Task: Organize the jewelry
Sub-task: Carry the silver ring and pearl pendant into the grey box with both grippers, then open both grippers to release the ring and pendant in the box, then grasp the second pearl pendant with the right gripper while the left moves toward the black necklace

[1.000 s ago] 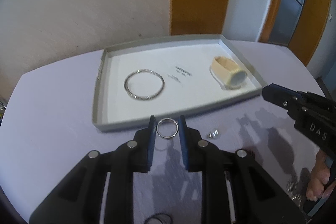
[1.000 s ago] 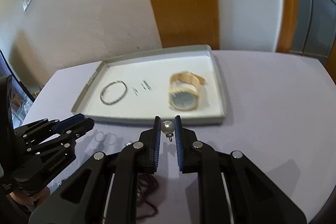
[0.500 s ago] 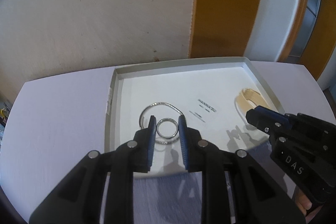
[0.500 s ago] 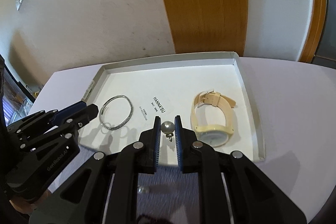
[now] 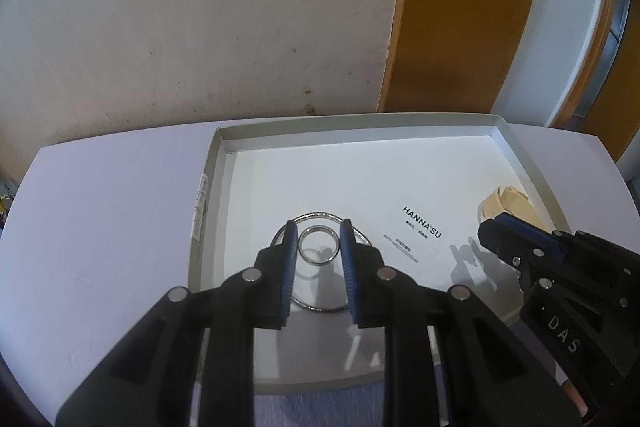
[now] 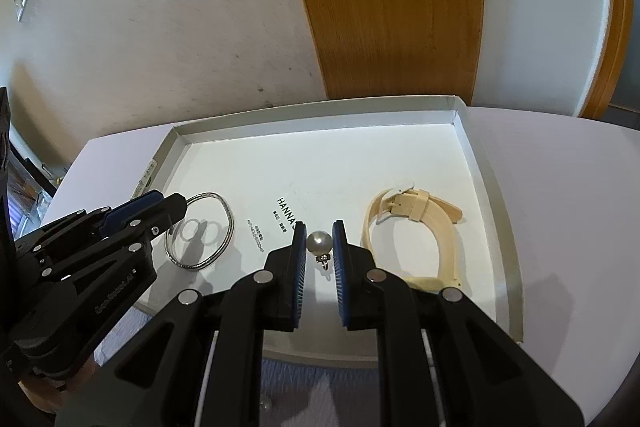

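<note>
Your left gripper (image 5: 319,245) has its jaws narrowly closed on a small silver ring (image 5: 319,243), held above the bangle (image 6: 202,230) in the tray (image 6: 496,211); your right gripper (image 6: 319,242) pinches a pearl earring (image 6: 319,241) over the tray floor beside the cream watch (image 6: 404,227). Lower each piece close to a bare patch before you let the jaws part, keeping the ring off the bangle so they don't tangle. The tray floor reads "HANNA'SU" (image 5: 422,222); the right gripper body shows "DAS".
</note>
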A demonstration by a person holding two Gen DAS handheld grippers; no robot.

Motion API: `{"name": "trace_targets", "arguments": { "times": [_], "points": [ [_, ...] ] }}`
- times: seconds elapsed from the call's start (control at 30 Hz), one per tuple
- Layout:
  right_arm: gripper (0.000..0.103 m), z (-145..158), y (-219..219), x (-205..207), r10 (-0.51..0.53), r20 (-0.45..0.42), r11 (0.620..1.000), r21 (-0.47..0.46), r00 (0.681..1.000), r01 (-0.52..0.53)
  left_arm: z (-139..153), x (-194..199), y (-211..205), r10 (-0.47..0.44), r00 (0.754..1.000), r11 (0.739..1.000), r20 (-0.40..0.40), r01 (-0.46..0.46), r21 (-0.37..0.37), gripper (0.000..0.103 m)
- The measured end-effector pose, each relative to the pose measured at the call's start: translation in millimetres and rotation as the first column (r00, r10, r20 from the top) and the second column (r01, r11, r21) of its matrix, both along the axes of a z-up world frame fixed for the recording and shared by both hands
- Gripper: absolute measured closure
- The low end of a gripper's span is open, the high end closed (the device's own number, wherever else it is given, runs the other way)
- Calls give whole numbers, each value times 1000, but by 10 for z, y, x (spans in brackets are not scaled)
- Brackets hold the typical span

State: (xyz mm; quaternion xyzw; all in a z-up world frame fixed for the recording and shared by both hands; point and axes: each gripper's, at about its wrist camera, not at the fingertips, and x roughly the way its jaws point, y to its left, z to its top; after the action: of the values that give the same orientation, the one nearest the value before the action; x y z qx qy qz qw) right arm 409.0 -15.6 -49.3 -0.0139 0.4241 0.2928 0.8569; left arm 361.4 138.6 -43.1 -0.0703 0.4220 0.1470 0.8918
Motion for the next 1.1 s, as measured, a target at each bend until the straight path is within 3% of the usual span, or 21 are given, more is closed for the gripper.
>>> {"name": "trace_targets", "arguments": {
  "times": [0.1,0.17,0.23,0.57,0.8,1.1],
  "points": [
    [86,14,-20,-1,-6,1,1000,0,1000,6,-11,21,11,5,1000,1000,-5,-5,-3,81],
    [75,32,-32,-17,-6,4,1000,1,1000,6,-5,12,20,10,1000,1000,-3,-10,1,78],
    [65,57,-39,-49,-9,20,1000,1,1000,9,6,-8,18,16,1000,1000,-1,-16,6,62],
    [64,176,-206,-255,-6,37,1000,-2,999,6,158,-270,15,17,1000,1000,21,-18,12,56],
    [64,153,-356,-624,21,27,1000,-10,999,-20,272,-807,27,26,999,1000,46,-27,12,51],
    [64,-93,-232,-936,26,-14,999,-42,1000,-26,142,-1490,-22,42,998,999,40,-43,8,46]
  ]
}}
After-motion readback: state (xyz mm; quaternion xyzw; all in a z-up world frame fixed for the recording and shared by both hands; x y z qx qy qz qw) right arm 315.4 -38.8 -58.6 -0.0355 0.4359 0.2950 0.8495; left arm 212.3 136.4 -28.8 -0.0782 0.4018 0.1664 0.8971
